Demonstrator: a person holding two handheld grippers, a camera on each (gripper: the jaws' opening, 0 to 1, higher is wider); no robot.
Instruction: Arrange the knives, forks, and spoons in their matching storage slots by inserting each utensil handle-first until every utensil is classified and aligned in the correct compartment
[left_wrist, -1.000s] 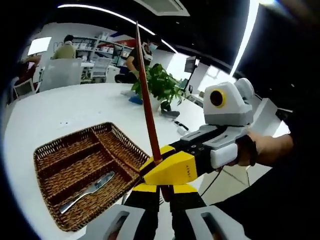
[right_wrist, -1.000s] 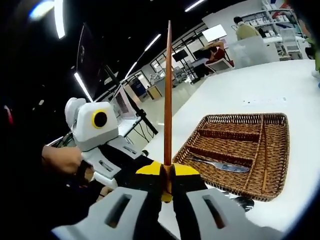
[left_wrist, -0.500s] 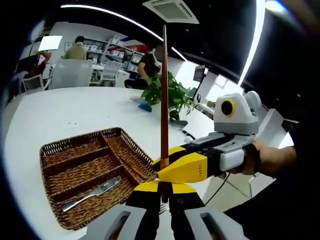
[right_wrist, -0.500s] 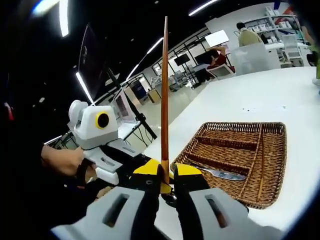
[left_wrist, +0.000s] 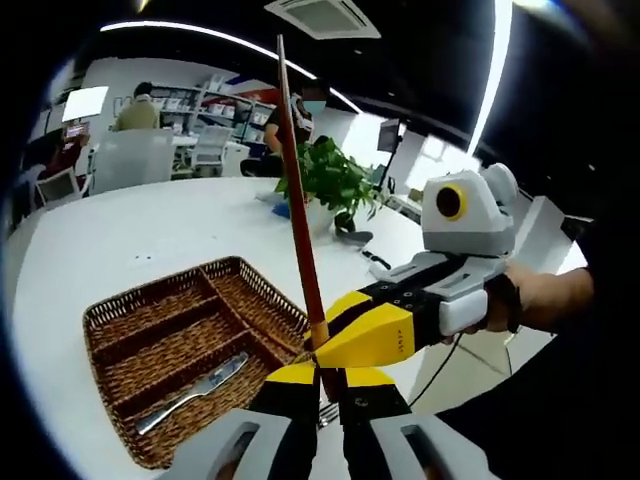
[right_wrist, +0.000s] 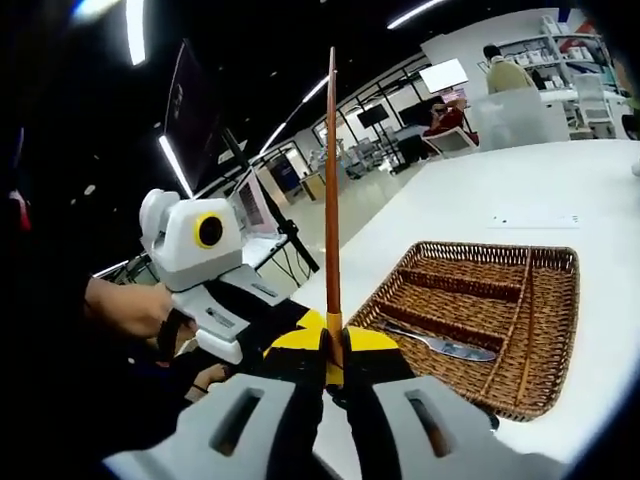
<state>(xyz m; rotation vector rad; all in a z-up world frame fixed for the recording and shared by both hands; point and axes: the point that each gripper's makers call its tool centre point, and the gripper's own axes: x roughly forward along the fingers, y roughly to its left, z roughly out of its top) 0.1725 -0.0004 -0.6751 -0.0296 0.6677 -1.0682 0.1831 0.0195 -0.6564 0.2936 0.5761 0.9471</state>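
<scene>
Utensil with a long reddish-brown handle (left_wrist: 298, 200) stands upright between the two tongs, its handle pointing away toward 12 o'clock in both views. The left tongs (left_wrist: 322, 372) look clamped on its lower end, and the right tongs (right_wrist: 333, 362) are closed on the same end, so both hands seem to share it at once, probably to reset the grip and turn it handle-first. Its working end is hidden behind the yellow jaws, so I cannot tell which kind it is. On the white worktop (left_wrist: 130, 235) the wicker tray (left_wrist: 256, 278) lies at 9 o'clock in the left gripper view, with a knife (left_wrist: 192, 392) resting lengthwise in one long compartment, well apart from the held piece
</scene>
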